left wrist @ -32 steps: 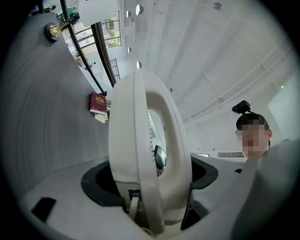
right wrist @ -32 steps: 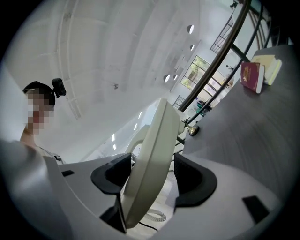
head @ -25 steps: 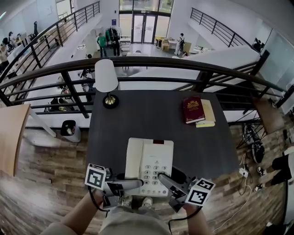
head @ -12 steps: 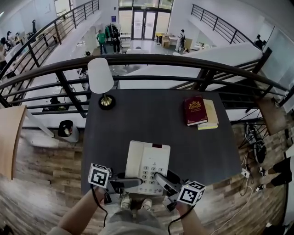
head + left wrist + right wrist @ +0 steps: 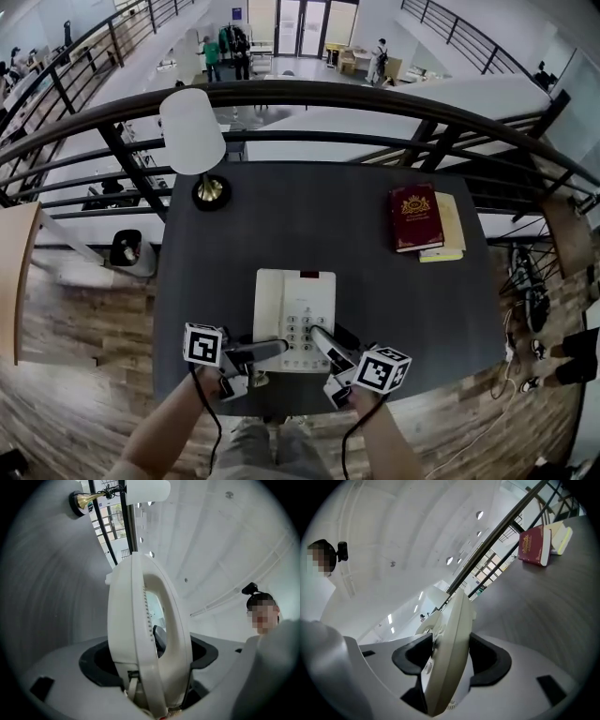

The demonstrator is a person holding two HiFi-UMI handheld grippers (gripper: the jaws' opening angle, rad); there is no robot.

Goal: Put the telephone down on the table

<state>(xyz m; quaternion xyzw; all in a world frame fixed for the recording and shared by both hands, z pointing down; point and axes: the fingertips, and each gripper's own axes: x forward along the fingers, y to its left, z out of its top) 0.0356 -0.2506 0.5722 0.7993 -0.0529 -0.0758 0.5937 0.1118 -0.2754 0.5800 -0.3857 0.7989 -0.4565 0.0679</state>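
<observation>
At the near edge of the counter (image 5: 394,300), a dark grey slab with a matte, faintly grained top, sits the telephone (image 5: 294,319): a cream plastic desk set, rectangular with rounded corners, its handset lying along the left side, a grid of pale keys on the right and a small dark window at the far end; it lies flat over the near middle of the counter, though whether its underside touches cannot be told; the left gripper (image 5: 269,351) has its jaws clamped on the near left corner, black pads pressed to the smooth shell on both sides; the right gripper (image 5: 321,337) takes the near right edge between wide-set jaws that are closing, its dark pads against the plastic; far back on the left stands a table lamp (image 5: 192,131) with a white tapered shade and a round brass foot; back right, a red book (image 5: 415,217) with a gold emblem lies on a yellow book (image 5: 452,225); a curved dark metal railing (image 5: 309,92) runs behind the counter.
</observation>
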